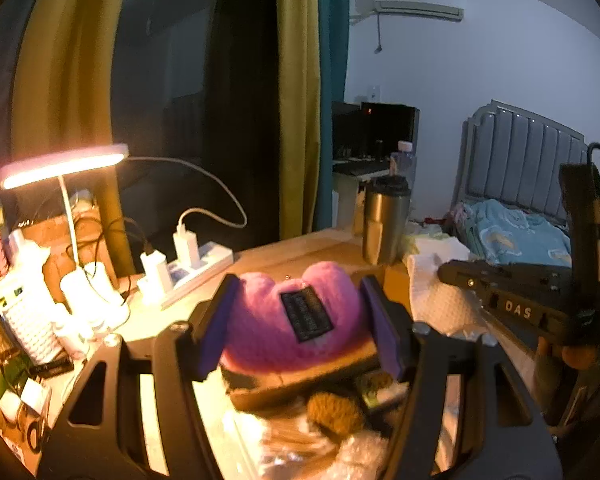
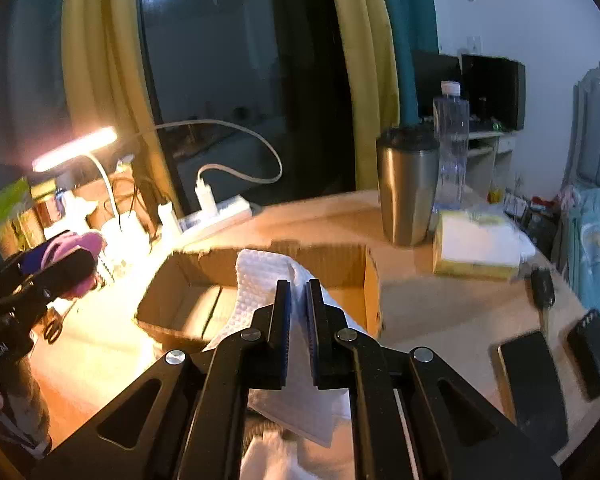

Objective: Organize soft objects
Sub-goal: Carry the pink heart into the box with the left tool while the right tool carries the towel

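My left gripper [image 1: 298,328] is shut on a pink plush toy [image 1: 296,312] with a black label and holds it above the desk; the toy also shows in the right wrist view [image 2: 80,248], at the left. My right gripper [image 2: 298,332] is shut on a white textured cloth [image 2: 264,280] and holds it over the near edge of an open cardboard box [image 2: 204,292]. The cloth also shows in the left wrist view [image 1: 436,288], with the right gripper [image 1: 512,296] at the right.
A lit desk lamp [image 1: 60,164], power strip with chargers [image 1: 192,268] and bottles stand at the left. A steel tumbler [image 2: 408,184], a clear bottle [image 2: 452,140] and a tissue pack [image 2: 476,244] stand at the back right. Dark objects [image 2: 592,352] and a key [image 2: 542,292] lie at the right.
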A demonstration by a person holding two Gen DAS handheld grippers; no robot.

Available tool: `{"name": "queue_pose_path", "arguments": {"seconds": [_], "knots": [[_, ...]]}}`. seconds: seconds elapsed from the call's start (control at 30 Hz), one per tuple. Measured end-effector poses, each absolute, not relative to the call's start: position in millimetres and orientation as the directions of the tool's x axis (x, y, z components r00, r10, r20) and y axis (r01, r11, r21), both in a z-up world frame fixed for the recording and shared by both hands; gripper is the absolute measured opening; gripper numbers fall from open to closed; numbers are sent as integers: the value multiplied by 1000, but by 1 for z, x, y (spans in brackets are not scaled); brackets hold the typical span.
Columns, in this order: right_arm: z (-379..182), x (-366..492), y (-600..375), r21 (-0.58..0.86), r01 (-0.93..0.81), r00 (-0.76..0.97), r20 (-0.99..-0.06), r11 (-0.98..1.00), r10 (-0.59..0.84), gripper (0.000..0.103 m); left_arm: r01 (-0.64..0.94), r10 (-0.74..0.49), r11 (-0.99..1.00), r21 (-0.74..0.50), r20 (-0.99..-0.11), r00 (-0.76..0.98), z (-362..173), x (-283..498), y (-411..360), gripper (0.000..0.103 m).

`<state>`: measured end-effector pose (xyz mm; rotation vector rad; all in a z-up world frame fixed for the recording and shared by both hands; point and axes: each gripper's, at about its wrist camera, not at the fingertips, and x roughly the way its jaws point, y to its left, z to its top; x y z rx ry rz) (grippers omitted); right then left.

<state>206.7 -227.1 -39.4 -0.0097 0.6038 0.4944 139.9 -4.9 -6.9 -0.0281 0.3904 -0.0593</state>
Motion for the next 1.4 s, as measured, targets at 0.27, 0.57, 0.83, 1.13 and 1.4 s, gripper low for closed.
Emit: {"name": "queue_pose_path", "arguments": {"seconds": [0.27, 0.57, 0.83, 1.13, 1.4], "knots": [[-24, 228, -227, 130, -450, 741, -498, 884, 450, 9, 70, -79, 997, -38, -369, 926, -2, 166, -16, 63], [-29, 245, -222, 66, -430, 775, -485, 900, 406, 9, 65, -79, 997, -48, -415, 906, -20, 199, -29, 63], [-45, 263, -221, 74, -431, 759, -509, 899, 406, 9, 53, -71, 997, -52, -472, 879, -41, 226, -33, 63], [-66, 281, -220, 97, -438, 723, -553, 894, 415, 9, 46, -70, 997, -57, -536, 842, -69, 247, -33, 63], [-86, 293, -210, 109, -453, 683, -595, 885, 423, 9, 37, -85, 995, -92, -586, 806, -84, 258, -25, 66]]}}
